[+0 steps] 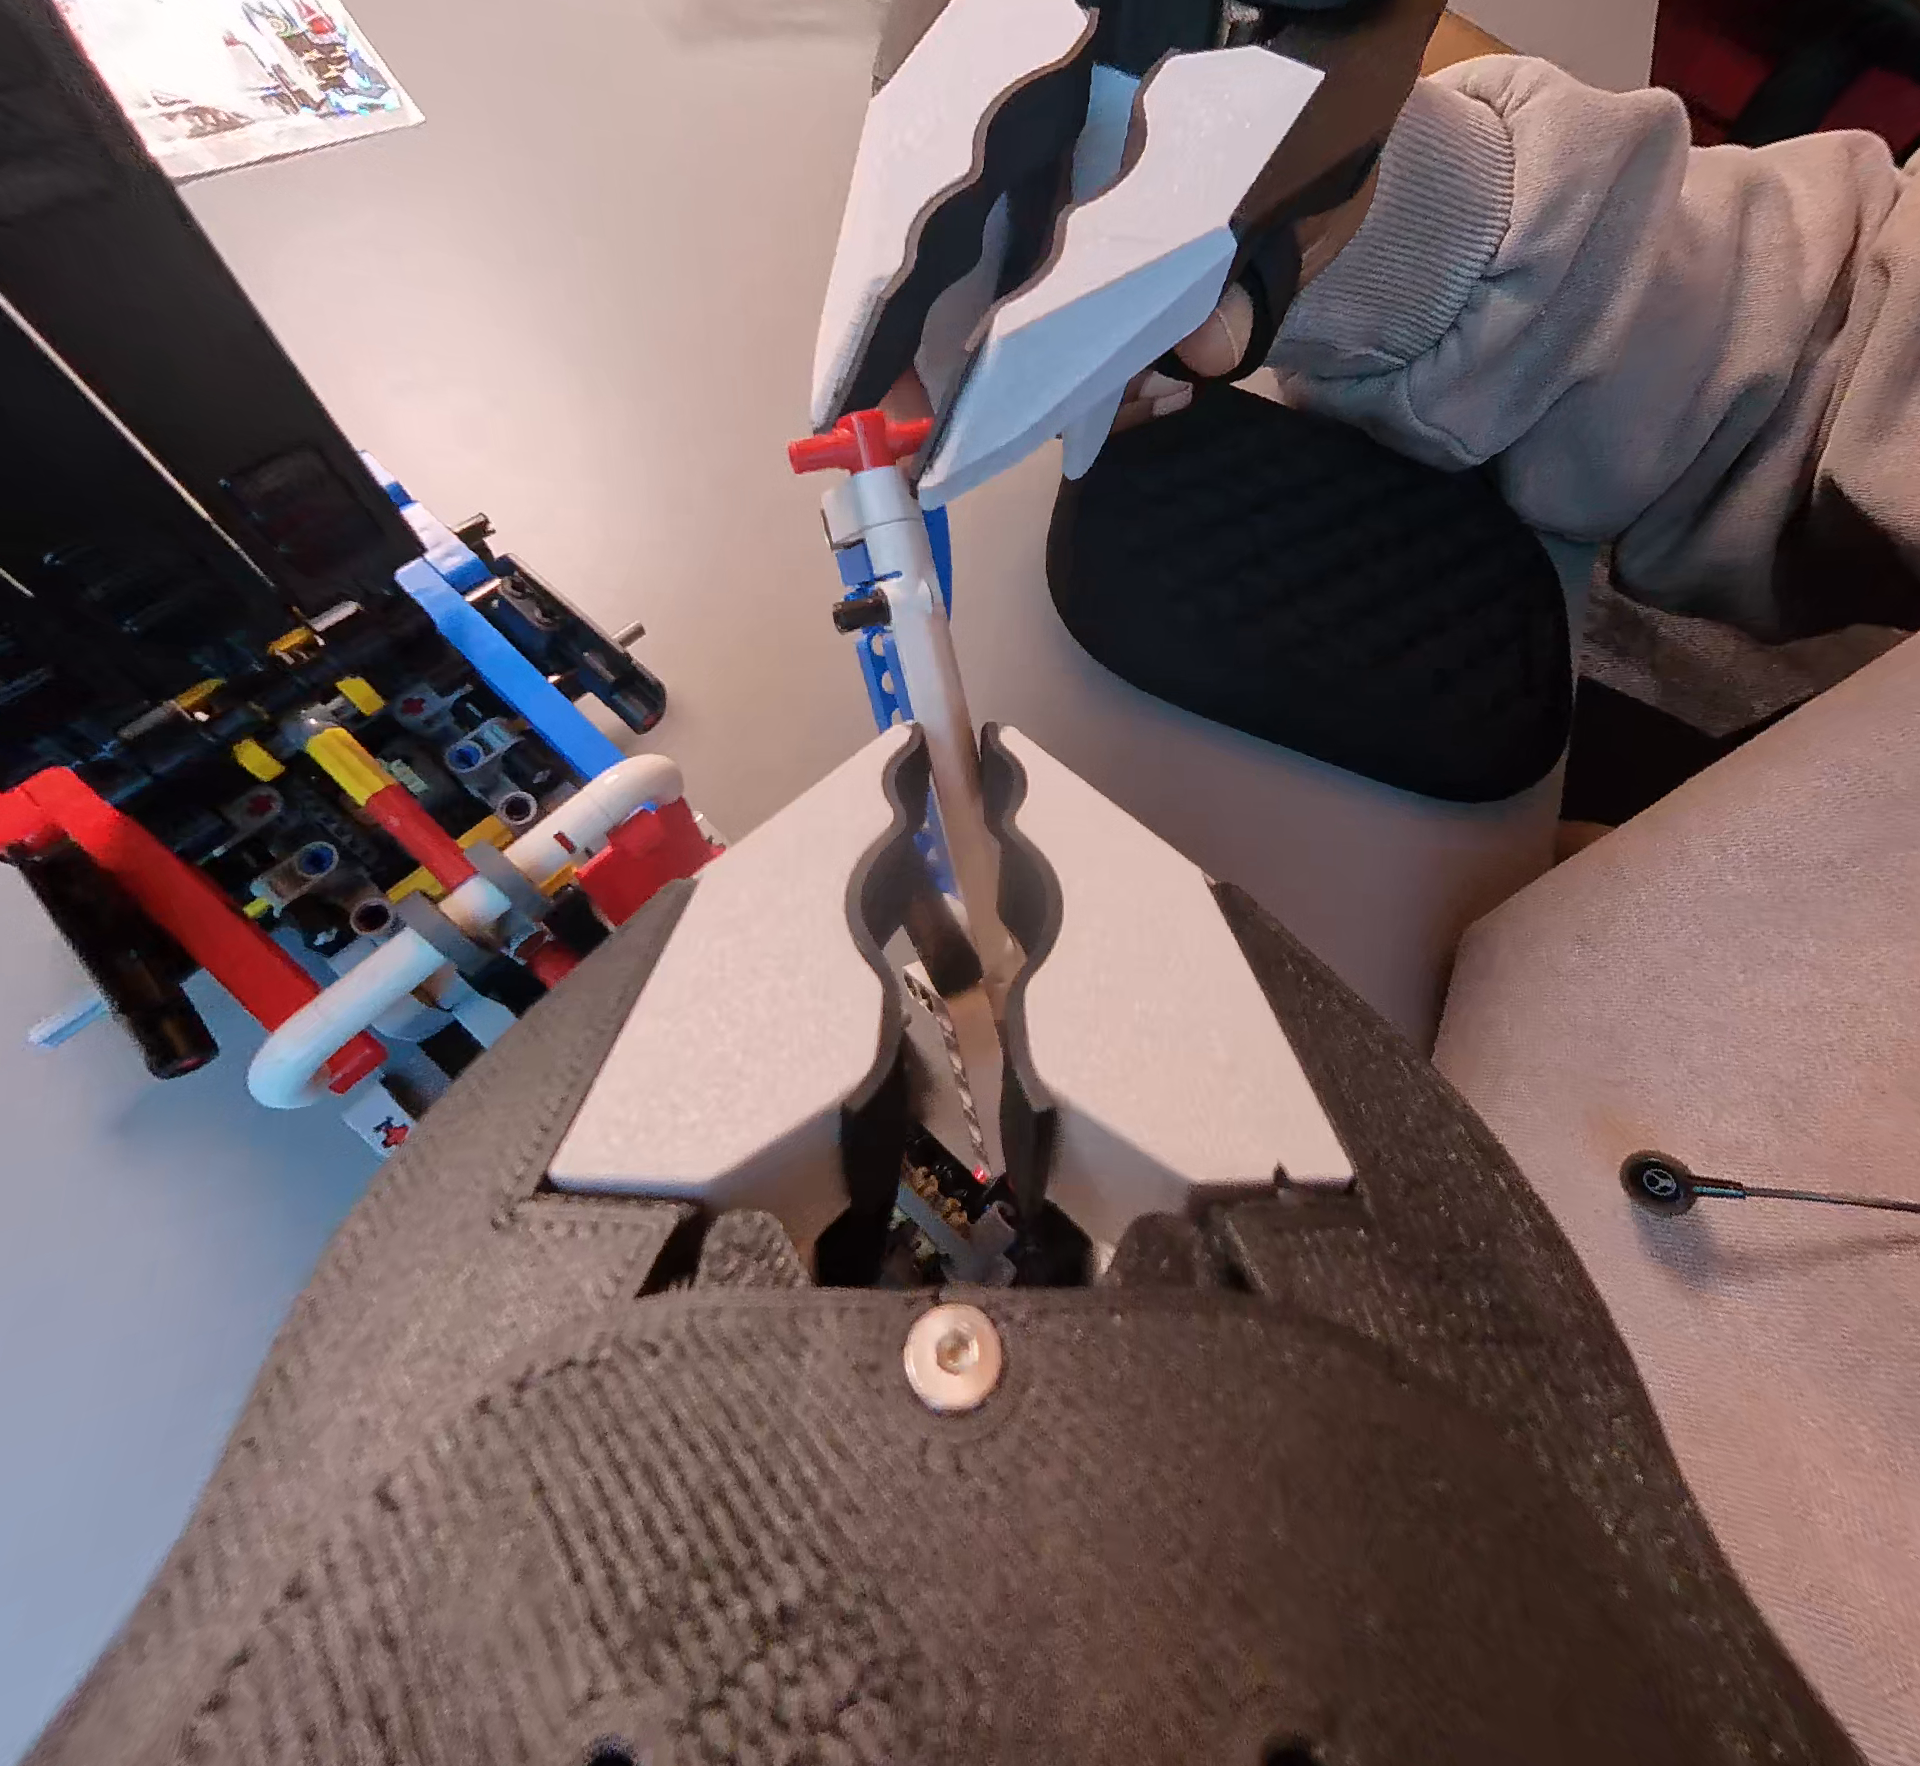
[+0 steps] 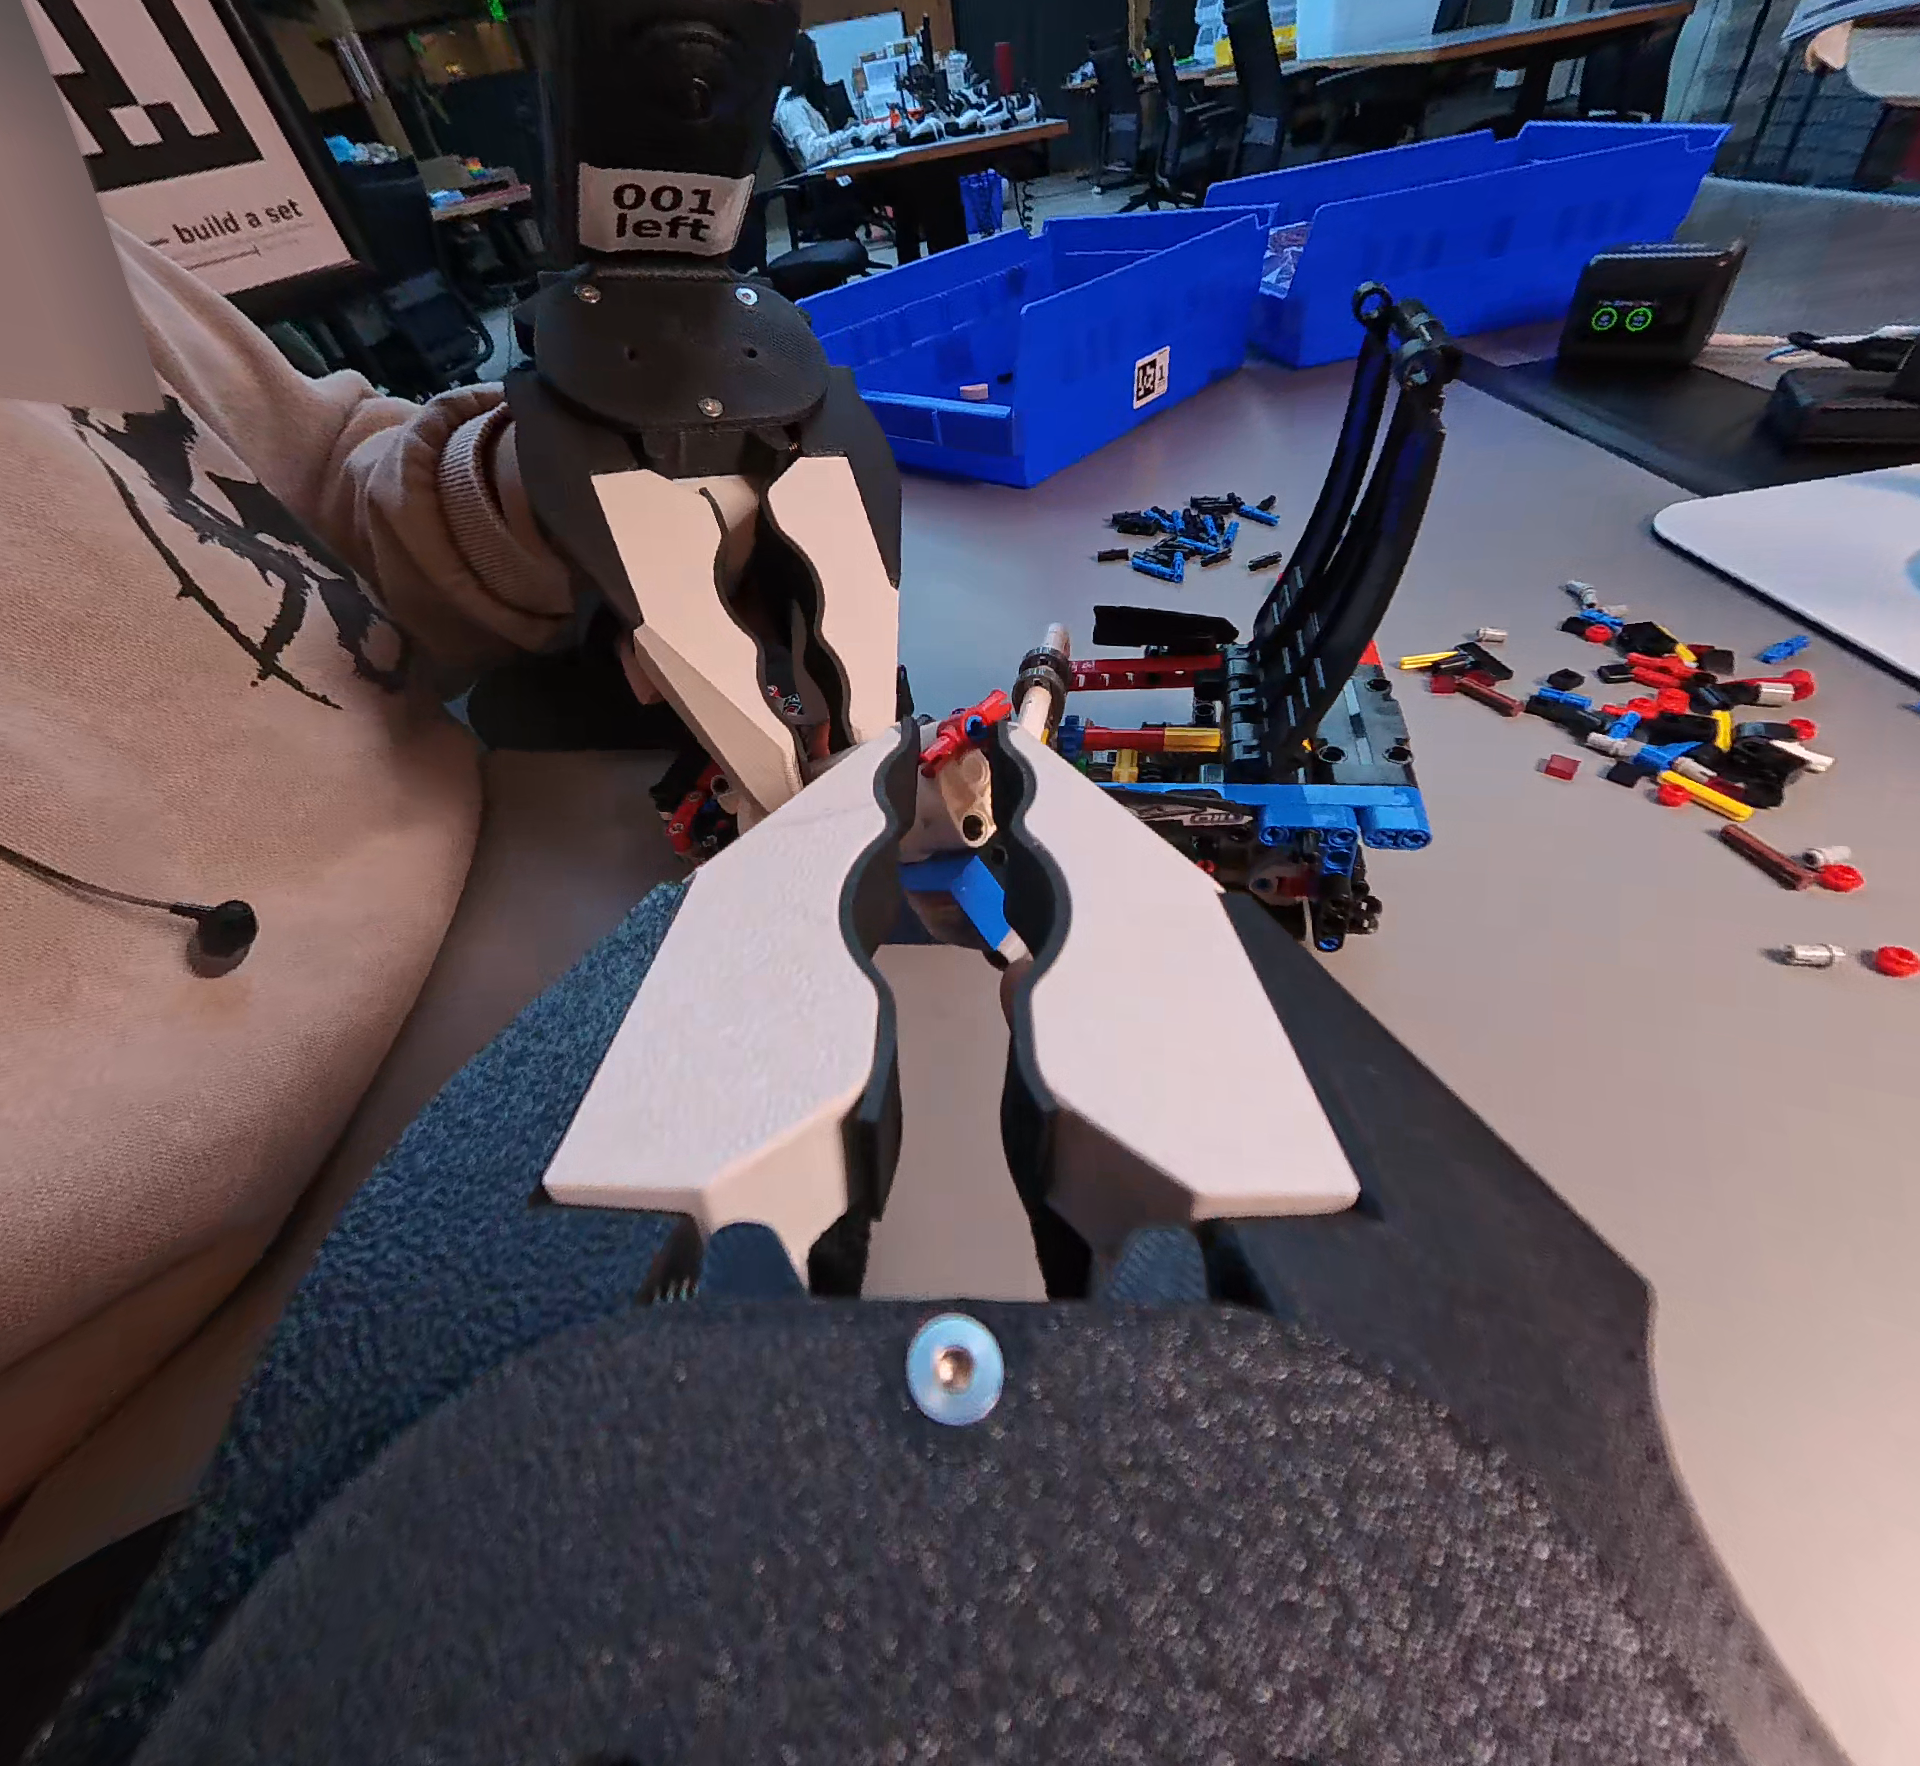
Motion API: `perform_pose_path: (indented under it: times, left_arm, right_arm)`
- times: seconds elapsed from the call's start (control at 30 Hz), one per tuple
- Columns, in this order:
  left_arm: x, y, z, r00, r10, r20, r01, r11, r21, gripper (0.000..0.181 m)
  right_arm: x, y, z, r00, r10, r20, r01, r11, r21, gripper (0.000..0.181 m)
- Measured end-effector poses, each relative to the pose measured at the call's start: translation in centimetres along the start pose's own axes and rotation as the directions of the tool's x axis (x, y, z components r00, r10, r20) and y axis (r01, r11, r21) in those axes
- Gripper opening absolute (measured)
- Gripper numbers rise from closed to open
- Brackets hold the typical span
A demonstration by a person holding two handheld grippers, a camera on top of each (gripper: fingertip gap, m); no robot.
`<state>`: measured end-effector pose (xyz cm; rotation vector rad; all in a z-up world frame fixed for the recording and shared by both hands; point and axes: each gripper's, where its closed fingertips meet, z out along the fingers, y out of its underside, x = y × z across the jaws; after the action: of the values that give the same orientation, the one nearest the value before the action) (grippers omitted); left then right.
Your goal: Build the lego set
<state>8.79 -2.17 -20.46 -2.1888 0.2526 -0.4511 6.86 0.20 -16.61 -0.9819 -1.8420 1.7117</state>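
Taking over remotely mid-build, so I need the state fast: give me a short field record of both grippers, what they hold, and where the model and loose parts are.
left gripper: shut on the grey rod sub-assembly
right gripper: shut on the same sub-assembly's top end, by the red pin
sub-assembly position: held above the table, between the two grippers
main model: on table, partly built
loose parts: scattered right of the model
blue bins: behind the model

Beige sleeve [image 1: 1538, 282]; white-fingered black grippers
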Motion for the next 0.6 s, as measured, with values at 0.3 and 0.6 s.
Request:
perform_pose_path:
  times: [0.3, 0.6]
  left_arm:
    - [0.0, -0.01, 0.0, 1.0, 0.001, 0.002, -0.001, 1.0, 0.003, 0.008]
    - [0.14, 0.01, 0.01, 1.0, -0.006, -0.008, 0.006, 1.0, 0.007, 0.008]
  right_arm:
    - [0.07, -0.03, 0.06, 1.0, 0.02, -0.001, -0.02, 1.0, 0.008, 0.011]
    - [-0.08, -0.08, 0.06, 1.0, 0.012, 0.006, -0.012, 1.0, 0.019, 0.011]
